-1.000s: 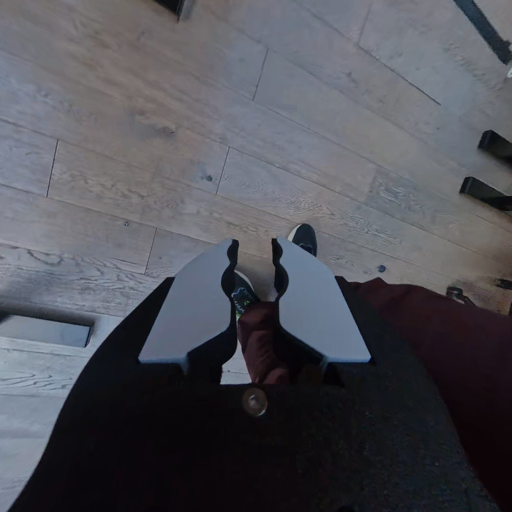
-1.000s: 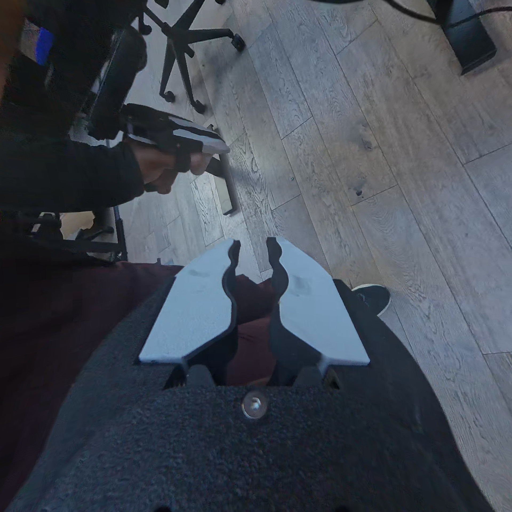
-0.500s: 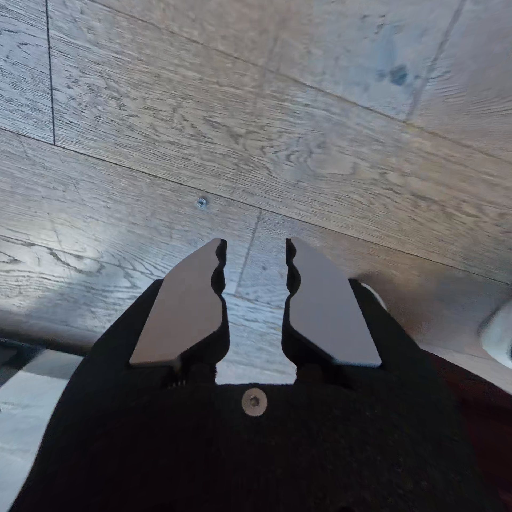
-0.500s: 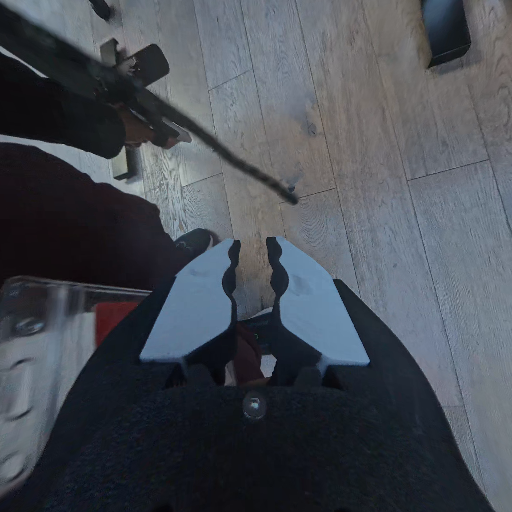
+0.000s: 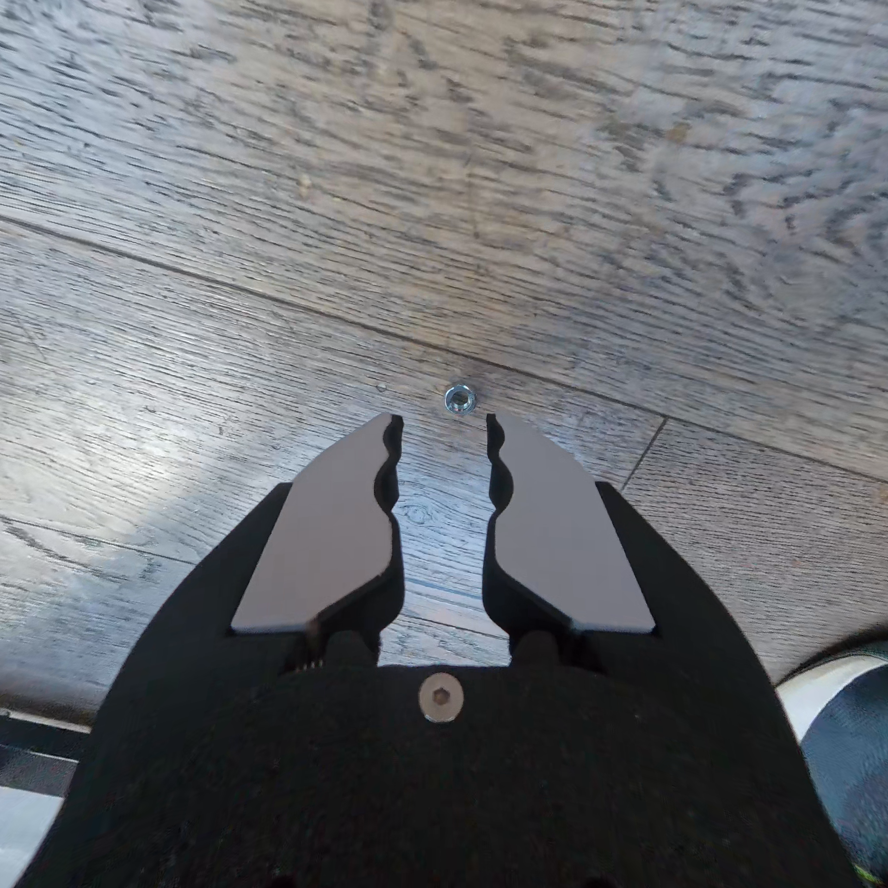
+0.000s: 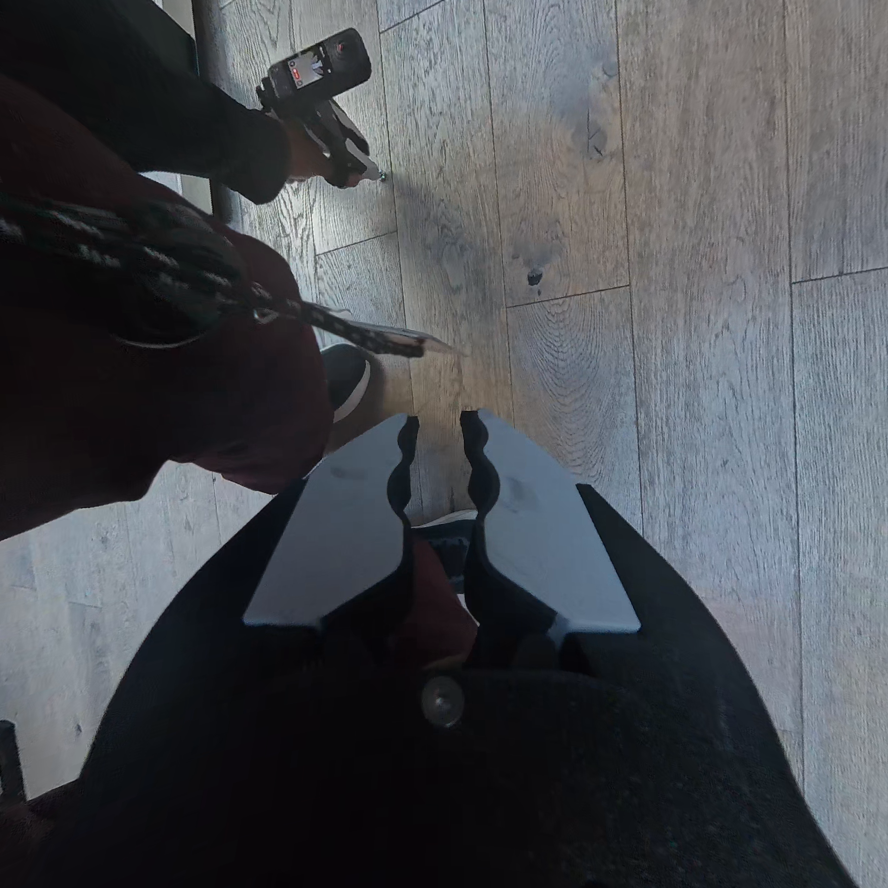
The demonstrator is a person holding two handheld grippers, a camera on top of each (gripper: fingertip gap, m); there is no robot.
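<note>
Nut [image 5: 457, 398], small and silvery, lies flat on the grey plank floor [image 5: 480, 192] with its hole facing up, at twelve o'clock just beyond the tips of the left gripper [image 5: 444, 423]; those tongs are spread, the gap wider than the nut, low over the boards and lined up to straddle it, though nothing is pinched; a shoe [image 5: 850, 749] edges in at four o'clock. Right gripper [image 6: 438, 419] hangs higher and well apart, its tongs only narrowly parted and empty, probably just held clear; at eleven o'clock in its view the left gripper's camera [image 6: 319, 65] points down at the floor.
</note>
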